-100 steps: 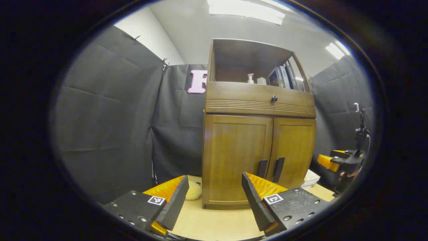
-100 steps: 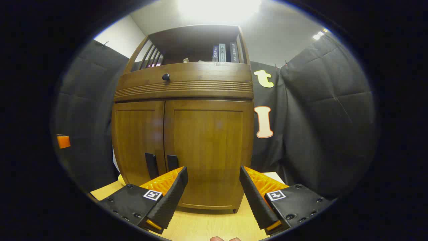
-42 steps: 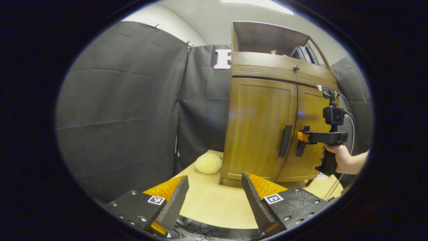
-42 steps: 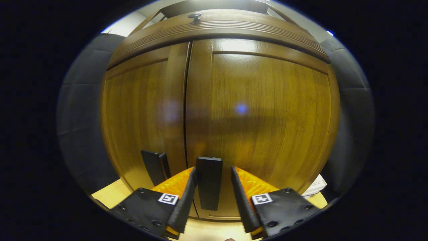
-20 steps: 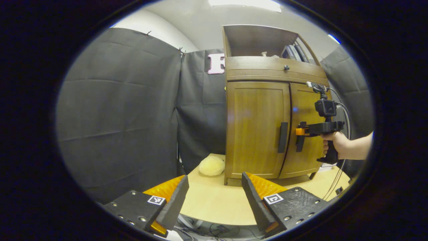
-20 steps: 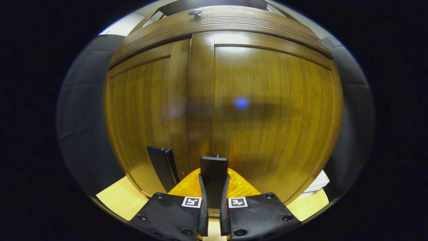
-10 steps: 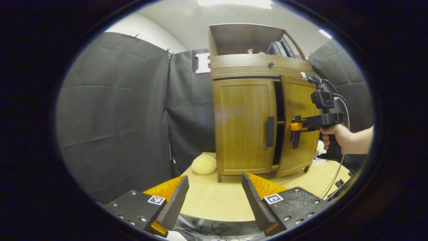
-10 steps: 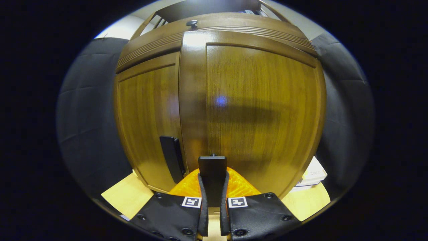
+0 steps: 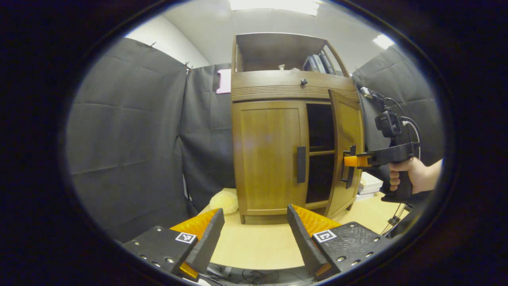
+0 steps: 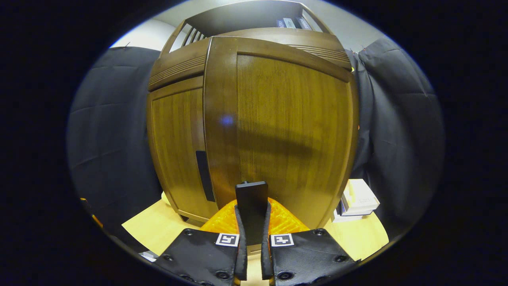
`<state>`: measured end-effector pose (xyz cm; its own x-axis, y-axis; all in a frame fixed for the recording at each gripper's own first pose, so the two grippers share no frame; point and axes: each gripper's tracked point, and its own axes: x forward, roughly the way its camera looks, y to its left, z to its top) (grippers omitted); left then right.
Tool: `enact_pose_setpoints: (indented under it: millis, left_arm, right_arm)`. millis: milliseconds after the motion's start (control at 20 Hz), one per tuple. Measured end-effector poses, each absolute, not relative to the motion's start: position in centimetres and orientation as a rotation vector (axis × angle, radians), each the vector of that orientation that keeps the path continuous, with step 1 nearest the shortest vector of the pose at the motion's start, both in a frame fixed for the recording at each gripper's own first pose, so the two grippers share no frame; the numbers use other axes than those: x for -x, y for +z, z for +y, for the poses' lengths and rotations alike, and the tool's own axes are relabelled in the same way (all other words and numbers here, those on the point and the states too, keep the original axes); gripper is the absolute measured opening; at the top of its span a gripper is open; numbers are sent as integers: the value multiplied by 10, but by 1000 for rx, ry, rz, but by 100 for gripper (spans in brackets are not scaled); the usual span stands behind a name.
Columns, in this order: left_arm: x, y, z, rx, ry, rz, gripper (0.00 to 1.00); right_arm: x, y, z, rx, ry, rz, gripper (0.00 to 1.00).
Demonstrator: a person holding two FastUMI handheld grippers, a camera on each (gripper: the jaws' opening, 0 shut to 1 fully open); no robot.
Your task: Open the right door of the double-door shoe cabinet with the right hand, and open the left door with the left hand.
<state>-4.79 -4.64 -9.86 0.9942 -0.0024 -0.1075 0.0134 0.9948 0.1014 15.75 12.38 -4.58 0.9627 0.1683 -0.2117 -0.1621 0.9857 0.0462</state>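
Observation:
The wooden shoe cabinet [image 9: 291,85] stands on the table. Its left door [image 9: 270,155] is closed, with a dark bar handle [image 9: 301,164]. Its right door [image 9: 350,131] is swung well out, showing the dark inside. In the left gripper view, my right gripper [image 9: 348,161], held by a hand [image 9: 408,176], is shut on the right door's handle [image 9: 350,176]. In the right gripper view, that gripper [image 10: 252,210] clamps the handle [image 10: 251,196] in front of the right door [image 10: 285,127], with the left door [image 10: 174,143] behind. My left gripper [image 9: 255,212] hangs open over the table, short of the cabinet.
The light wooden table [image 9: 258,246] carries a yellow fluffy ball [image 9: 224,200] left of the cabinet and a stack of white boxes [image 10: 357,200] to its right. A shelf [image 9: 321,151] crosses the open compartment. Books [image 9: 317,63] stand in the top niche above a drawer knob [image 9: 303,82].
The right door has swung from closed to well open, pulled by my right gripper, which shut on its handle about a second ago. My left gripper stays open and has shifted a little.

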Motion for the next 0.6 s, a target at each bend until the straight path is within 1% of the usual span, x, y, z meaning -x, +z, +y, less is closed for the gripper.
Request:
enact_pose_setpoints:
  millis: [150,300,400,450,500,600]
  left_arm:
    - [40,-95,-57,-87,-52,104,92]
    - [36,-65,-69,-85,-82,30,93]
    - [19,-52,-76,-75,-118,14,92]
    - [11,-53,-75,-69,-131,14,90]
    - [5,-52,-72,-64,-135,9,92]
    - [-6,-47,-62,-48,-141,0,92]
  right_arm:
    - [-159,-48,124,-42,154,223,14]
    - [-160,-48,121,-71,129,214,14]
    - [-159,-46,119,-93,118,213,15]
    - [-158,-45,118,-95,114,215,15]
    - [-158,-44,117,-97,108,216,15]
    - [-159,-45,117,-99,92,213,13]
